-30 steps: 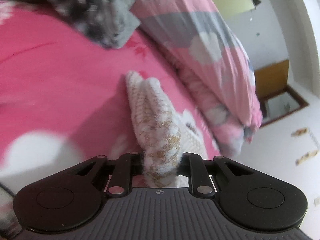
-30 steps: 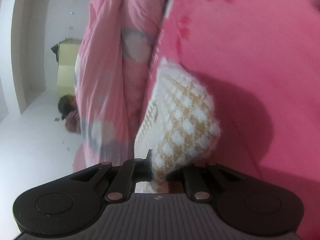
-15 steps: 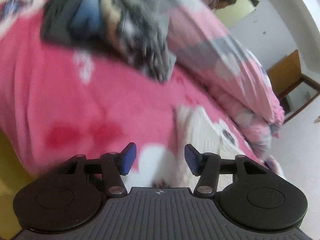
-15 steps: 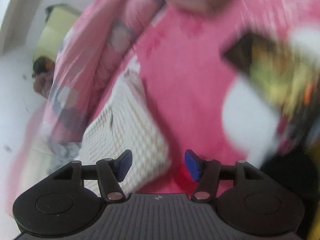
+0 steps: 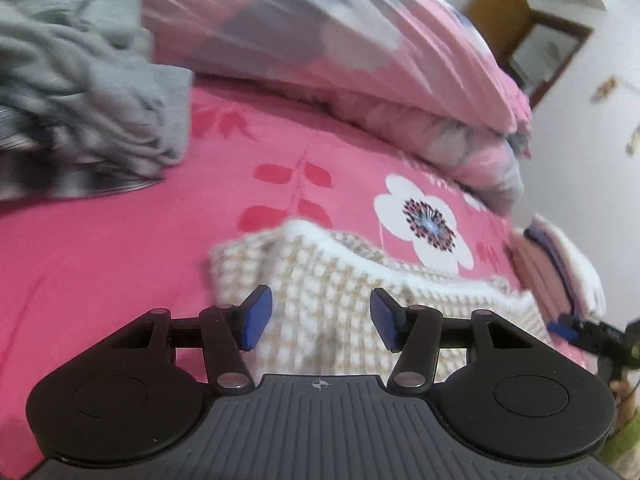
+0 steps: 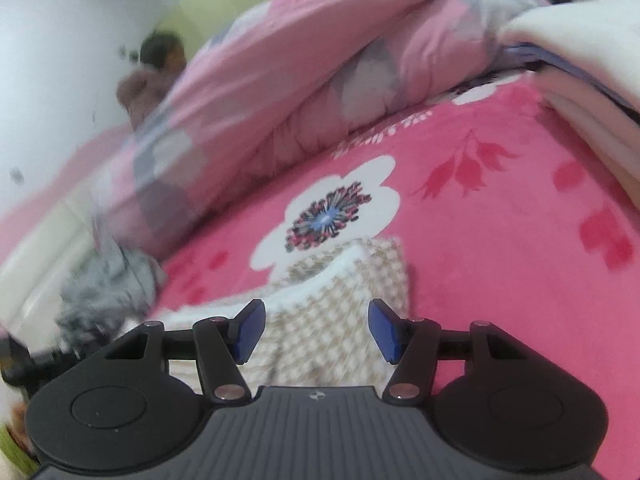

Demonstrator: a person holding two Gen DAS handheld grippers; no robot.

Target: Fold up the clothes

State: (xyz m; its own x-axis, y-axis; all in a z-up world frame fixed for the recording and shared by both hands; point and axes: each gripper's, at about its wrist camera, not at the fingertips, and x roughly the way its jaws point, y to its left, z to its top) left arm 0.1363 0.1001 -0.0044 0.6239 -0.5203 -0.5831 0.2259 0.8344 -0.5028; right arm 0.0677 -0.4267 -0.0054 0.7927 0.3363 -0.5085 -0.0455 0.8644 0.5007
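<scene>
Left-wrist view: the left hand-held gripper (image 5: 318, 323) fills the lower part of the frame, its jaws having just opened to about half their spread, the blue pads (image 5: 256, 322) parted with nothing pressed between them. The checked beige-and-white knit garment (image 5: 340, 292) lies flat on the pink floral bedsheet (image 5: 120, 260) at lower centre, seen through the gap between the pads but not gripped. A heap of grey clothes (image 5: 80, 92) occupies the upper left; a pink-and-grey quilt (image 5: 340, 48) runs across the top. At the right edge a folded stack (image 5: 560, 264) is visible, with the tip of the other gripper below it.

Right-wrist view: the right hand-held gripper (image 6: 316, 326) likewise stands roughly half open after just opening, empty, with the knit garment (image 6: 344, 292) lying on the bedsheet (image 6: 500, 280) behind its pads at lower centre. A white flower print (image 6: 328, 216) sits just above the garment. The quilt (image 6: 280, 92) crosses the upper frame, folded white cloth (image 6: 580, 52) fills the upper right, and grey clothes (image 6: 104, 296) lie blurred at left.
</scene>
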